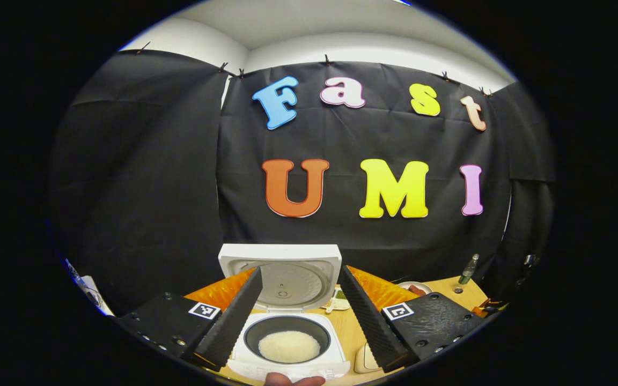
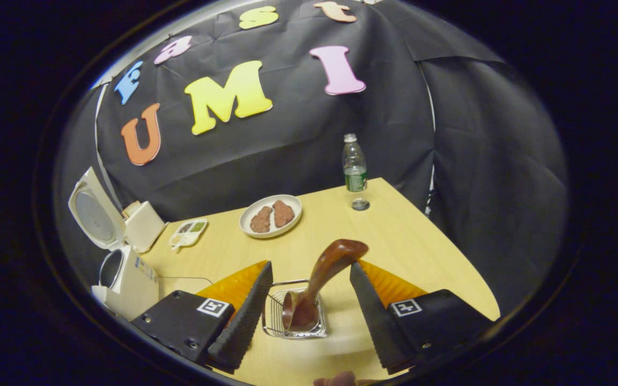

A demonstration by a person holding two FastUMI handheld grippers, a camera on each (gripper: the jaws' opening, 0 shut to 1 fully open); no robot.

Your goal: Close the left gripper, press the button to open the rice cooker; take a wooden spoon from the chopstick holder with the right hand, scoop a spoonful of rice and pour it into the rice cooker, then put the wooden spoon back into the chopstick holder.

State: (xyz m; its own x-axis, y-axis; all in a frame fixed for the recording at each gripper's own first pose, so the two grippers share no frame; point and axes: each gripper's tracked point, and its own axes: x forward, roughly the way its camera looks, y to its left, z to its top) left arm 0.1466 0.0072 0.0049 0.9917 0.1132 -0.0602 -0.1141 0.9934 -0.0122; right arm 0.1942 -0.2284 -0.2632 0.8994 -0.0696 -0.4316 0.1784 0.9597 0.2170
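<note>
— Rice cooker (image 1: 286, 321): location, state?
— On desk (image 2: 395, 236), lid up, rice inside; left claw (image 1: 299, 316) spread wide above, empty.
— Wooden spoon (image 2: 317, 287)?
— Bowl-down in chopstick holder (image 2: 294, 316); right claw (image 2: 311, 305) wide open, straddling it, untouching.

Rice cooker (image 1: 293, 311): smooth white plastic, dark matt inner pot.
Wooden spoon (image 2: 319, 284): glossy brown wood.
Chopstick holder (image 2: 294, 316): shiny wire metal.
Table (image 2: 411, 241): smooth pale wood-look top.
Bottle (image 2: 354, 169): clear plastic.
Plate (image 2: 270, 215): glossy white.
Booth wall: matt creased black cloth.
</note>
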